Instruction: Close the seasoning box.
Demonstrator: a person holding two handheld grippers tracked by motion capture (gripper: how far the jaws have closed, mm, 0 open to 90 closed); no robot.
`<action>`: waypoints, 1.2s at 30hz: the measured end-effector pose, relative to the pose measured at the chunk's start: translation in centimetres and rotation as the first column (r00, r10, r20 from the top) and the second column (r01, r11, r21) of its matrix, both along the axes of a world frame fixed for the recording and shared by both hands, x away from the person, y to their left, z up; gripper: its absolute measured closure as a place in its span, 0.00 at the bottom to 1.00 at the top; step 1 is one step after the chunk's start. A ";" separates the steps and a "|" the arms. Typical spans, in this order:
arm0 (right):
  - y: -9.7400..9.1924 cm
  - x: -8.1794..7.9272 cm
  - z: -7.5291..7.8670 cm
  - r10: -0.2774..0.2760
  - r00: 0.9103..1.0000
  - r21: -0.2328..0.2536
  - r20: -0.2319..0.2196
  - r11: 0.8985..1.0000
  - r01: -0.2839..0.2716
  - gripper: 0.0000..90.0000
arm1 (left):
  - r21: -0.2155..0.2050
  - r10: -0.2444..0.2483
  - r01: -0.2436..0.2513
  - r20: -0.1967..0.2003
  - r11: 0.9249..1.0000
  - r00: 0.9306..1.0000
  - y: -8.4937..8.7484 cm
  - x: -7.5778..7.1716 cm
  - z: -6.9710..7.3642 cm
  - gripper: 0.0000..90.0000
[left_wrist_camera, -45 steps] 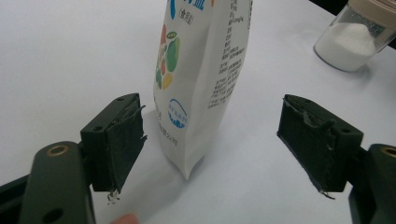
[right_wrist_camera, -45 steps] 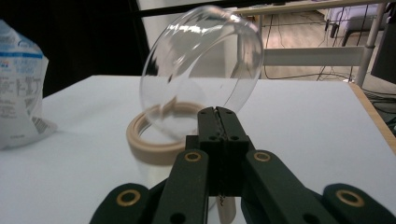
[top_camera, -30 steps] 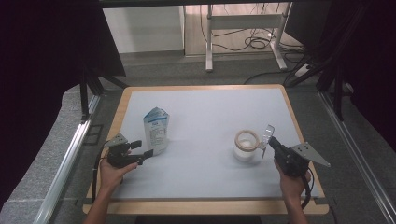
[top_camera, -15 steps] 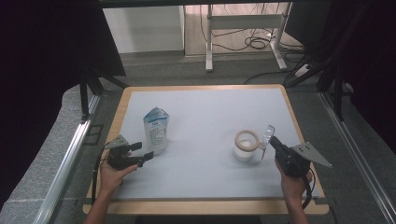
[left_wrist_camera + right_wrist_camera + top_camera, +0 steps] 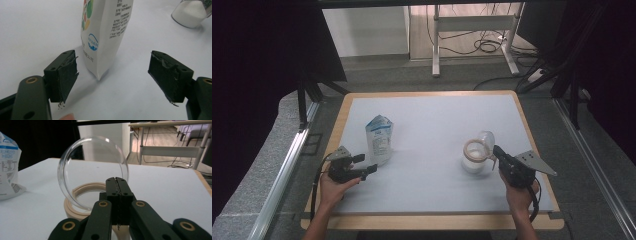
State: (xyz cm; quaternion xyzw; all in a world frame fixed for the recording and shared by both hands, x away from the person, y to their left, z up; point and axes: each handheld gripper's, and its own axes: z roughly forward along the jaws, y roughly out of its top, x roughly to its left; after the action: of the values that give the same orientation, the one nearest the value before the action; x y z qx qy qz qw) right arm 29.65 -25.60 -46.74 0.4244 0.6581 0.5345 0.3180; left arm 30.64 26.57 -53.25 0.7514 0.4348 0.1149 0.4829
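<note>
A white and blue printed bag (image 5: 379, 137) stands upright at the table's left; in the left gripper view the bag (image 5: 105, 37) rises just beyond my jaws. My left gripper (image 5: 366, 163) (image 5: 112, 72) is open, and its pads are apart from the bag. A jar (image 5: 473, 159) of white powder with a beige rim (image 5: 85, 190) sits right of centre. My right gripper (image 5: 496, 150) (image 5: 117, 182) is shut on the edge of a round clear lid (image 5: 486, 139) (image 5: 92, 170), which it holds upright over the jar's mouth.
The white table top (image 5: 437, 115) has a wooden border (image 5: 532, 130). A black cable trails from each gripper. Beyond the far edge stand a metal desk frame (image 5: 472, 22) and floor cables. Dark curtains flank both sides.
My right gripper has shifted a little left toward the jar with the clear lid in it. The left gripper and the bag have stayed put.
</note>
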 end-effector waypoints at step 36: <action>-5.4 1.2 -1.8 0.013 0.997 -0.026 -0.076 1.000 -0.015 0.64 | 0.015 0.001 -0.001 -0.016 1.000 1.000 0.0 0.0 -0.9 0.26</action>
State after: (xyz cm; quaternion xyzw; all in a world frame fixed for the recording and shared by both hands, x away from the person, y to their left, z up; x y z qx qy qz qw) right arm 30.85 -31.04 -48.54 0.4355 0.6796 0.5114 0.2950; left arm 30.63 26.54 -54.13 0.7556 0.4381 0.1126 0.4738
